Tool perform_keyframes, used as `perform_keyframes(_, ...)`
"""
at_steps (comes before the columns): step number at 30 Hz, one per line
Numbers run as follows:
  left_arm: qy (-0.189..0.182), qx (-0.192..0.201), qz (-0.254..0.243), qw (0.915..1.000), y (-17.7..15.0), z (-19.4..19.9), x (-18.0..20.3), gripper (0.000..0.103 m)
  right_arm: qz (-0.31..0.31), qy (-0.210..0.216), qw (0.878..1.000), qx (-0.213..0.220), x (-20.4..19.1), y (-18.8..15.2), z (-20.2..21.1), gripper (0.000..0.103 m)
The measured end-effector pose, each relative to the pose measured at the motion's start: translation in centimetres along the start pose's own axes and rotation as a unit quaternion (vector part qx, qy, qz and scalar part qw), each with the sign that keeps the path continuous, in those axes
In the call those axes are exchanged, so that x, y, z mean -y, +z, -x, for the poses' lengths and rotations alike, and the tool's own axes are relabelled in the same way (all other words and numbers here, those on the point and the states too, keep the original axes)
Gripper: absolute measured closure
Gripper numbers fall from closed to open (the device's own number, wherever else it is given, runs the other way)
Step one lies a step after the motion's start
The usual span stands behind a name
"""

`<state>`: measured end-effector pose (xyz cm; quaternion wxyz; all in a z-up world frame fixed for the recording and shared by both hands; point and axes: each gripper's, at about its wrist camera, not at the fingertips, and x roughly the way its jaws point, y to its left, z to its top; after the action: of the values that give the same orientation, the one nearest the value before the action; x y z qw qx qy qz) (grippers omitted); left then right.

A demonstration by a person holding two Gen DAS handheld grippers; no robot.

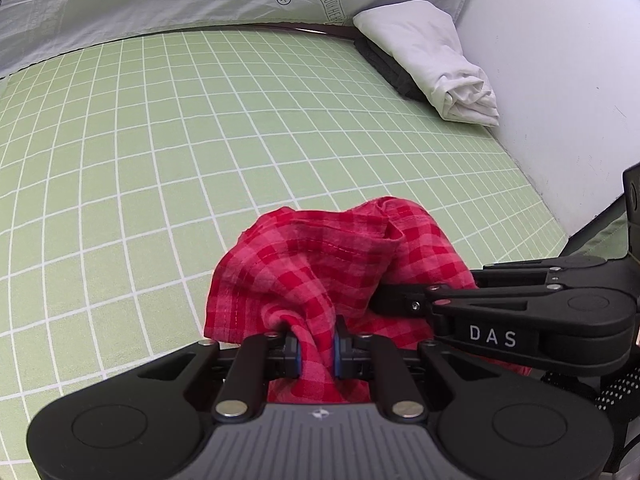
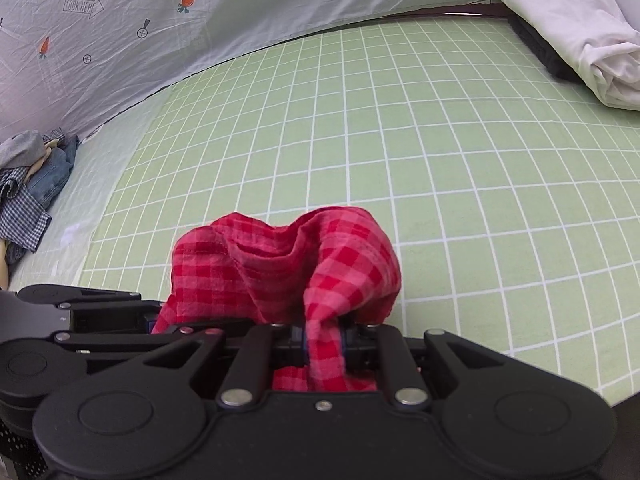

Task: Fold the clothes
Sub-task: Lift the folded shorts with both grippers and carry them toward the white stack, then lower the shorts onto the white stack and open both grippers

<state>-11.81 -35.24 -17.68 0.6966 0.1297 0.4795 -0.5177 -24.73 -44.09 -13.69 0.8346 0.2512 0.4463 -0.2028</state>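
A red checked garment [image 1: 320,264] hangs bunched between both grippers above the green grid mat [image 1: 200,140]. My left gripper [image 1: 316,350] is shut on a fold of it. My right gripper [image 2: 325,342] is shut on another fold of the same garment [image 2: 288,264]. The two grippers are close side by side: the right one shows at the right edge of the left wrist view [image 1: 384,300], and the left one shows at the left edge of the right wrist view [image 2: 150,322]. The garment's lower part is hidden behind the grippers.
A folded white cloth [image 1: 432,60] lies on a dark folded garment [image 1: 392,68] at the mat's far right, beside a white wall [image 1: 560,80]. A pile of unfolded clothes [image 2: 28,184] lies off the mat's left. A carrot-print sheet [image 2: 200,20] hangs behind the mat [image 2: 440,140].
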Motion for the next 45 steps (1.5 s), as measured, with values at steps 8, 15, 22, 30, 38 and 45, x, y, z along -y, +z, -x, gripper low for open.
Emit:
perform_keyframes(8, 0.022, 0.014, -0.009, 0.9996, 2.9, -1.6, 3.2, 0.089, -0.009, 0.018, 1.0, 0.017, 3.7, 1.6, 0.7, 0.087)
perform_keyframes(15, 0.038, 0.024, -0.002, 0.999, 7.0, -7.1, 11.2, 0.089, 0.005, 0.03, 0.999, 0.035, 12.8, 6.0, 1.8, 0.087)
perform_keyframes(22, -0.005, 0.042, -0.014, 0.999, 12.8, -13.0, 21.3, 0.089, 0.038, -0.017, 0.996, 0.082, 24.4, 11.0, 5.5, 0.087)
perform_keyframes(30, -0.054, 0.097, -0.035, 0.9932, 22.7, -15.8, 29.2, 0.089, 0.058, -0.051, 0.985, 0.157, 34.2, 18.1, 10.4, 0.087)
perform_keyframes(38, -0.059, 0.156, -0.023, 0.9857, 34.2, -18.1, 29.7, 0.089, 0.074, -0.03, 0.968, 0.239, 40.3, 27.9, 10.0, 0.087)
perform_keyframes(45, 0.061, 0.187, -0.011, 0.9804, 41.9, -22.6, 26.1, 0.04, 0.062, -0.085, 0.953, 0.285, 43.8, 36.9, 4.0, 0.037)
